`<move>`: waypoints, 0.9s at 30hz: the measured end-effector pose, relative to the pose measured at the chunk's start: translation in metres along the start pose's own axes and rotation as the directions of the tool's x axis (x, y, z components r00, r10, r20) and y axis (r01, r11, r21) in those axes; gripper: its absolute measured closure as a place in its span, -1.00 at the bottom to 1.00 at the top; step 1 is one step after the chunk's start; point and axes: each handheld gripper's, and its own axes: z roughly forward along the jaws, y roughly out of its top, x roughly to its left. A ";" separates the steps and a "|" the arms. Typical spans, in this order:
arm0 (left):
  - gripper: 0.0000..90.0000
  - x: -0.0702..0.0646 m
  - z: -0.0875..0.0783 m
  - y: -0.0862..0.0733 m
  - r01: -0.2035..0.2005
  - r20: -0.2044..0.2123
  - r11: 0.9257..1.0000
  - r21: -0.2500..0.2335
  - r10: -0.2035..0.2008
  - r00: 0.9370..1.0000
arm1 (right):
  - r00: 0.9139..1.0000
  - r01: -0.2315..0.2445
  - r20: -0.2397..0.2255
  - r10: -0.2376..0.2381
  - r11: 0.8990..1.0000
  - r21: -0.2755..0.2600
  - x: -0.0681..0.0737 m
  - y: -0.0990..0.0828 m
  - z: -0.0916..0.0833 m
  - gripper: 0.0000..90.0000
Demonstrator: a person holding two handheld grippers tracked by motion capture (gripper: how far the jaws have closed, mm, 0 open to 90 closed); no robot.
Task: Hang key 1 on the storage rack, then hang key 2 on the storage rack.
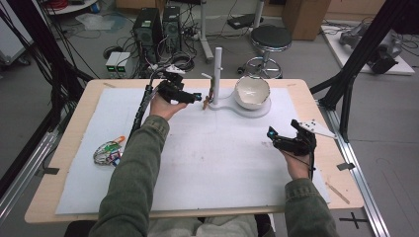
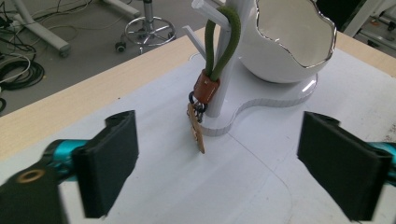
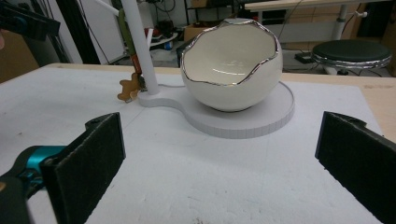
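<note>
The left gripper point(image 2: 217, 163) is released, jaws wide, with the keychain point(image 2: 205, 91) hanging from a peg of the white stand point(image 2: 252, 112) straight ahead, between and beyond the jaws. To take it cleanly, I judge, centre the brown collar between the pads before clenching. The right gripper point(image 3: 219, 168) is also released, facing the eggshell bowl point(image 3: 232, 70).

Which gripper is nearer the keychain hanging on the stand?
Left. The left gripper is open just beside the keychain; the right gripper is open well back, toward the table's right edge.
</note>
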 end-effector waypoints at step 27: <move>-0.96 0.006 -0.056 -0.022 0.015 -0.033 0.999 -0.030 -0.016 0.999 | 1.000 0.004 0.000 -0.004 1.000 0.004 0.002 0.000 0.000 -0.99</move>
